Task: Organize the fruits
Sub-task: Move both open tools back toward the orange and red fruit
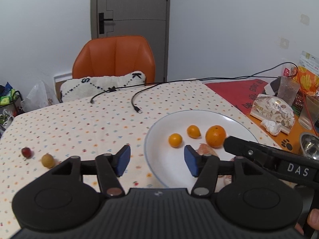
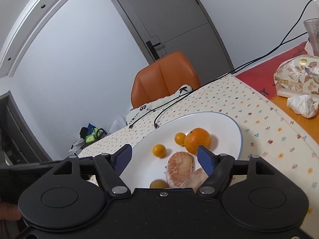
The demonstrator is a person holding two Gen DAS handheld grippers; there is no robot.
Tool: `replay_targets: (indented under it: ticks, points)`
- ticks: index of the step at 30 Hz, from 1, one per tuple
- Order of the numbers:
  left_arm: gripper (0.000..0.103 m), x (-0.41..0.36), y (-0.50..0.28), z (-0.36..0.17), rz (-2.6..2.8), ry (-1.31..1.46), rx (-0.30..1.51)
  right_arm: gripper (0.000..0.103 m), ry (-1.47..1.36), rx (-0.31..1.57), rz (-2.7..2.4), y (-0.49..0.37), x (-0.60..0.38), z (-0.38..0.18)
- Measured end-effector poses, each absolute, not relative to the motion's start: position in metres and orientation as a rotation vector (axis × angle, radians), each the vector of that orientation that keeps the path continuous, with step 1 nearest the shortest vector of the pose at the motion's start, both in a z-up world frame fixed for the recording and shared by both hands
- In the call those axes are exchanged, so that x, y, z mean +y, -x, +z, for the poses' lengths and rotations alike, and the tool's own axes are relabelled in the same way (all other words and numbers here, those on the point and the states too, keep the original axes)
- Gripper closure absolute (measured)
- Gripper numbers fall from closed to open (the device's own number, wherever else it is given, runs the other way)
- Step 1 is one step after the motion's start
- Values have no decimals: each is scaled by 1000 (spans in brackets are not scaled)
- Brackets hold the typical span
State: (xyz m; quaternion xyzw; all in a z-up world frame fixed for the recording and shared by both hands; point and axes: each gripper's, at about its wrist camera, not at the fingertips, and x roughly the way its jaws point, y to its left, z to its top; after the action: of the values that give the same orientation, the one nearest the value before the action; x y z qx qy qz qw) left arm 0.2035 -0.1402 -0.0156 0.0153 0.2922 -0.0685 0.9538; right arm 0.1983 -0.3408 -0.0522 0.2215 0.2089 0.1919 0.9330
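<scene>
A white plate holds a large orange, two small kumquats, peeled pomelo segments and a small yellow-brown fruit. On the cloth at the left lie a red fruit and a yellow-green fruit. My left gripper is open over the plate's near-left rim, holding nothing. Above the pomelo hovers my right gripper, open and empty; its body shows in the left wrist view.
A dotted tablecloth covers the table, with black cables lying across it. At the right are a tissue pack, crumpled tissue, glasses and a metal bowl. Behind stands an orange chair with a cushion.
</scene>
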Motion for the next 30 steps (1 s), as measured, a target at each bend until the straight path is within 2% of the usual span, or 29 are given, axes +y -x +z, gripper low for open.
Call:
replay_targets:
  ticks: [2,4,15,30]
  points:
    - [40,-133,-200,-12,-124,-22,587,31,-453,428,390,-195,-340,-51]
    - [31,-125,-196,-9,-110,-12,574,29,-451,426,386,-192,-339,-49]
    - [14,-76,-166,5,-42,30,526,0,-390,396,328,-170,-318,-33]
    - [9,-10,-135,14,54,104,497,0,-321,412,377,-153,-274,-18]
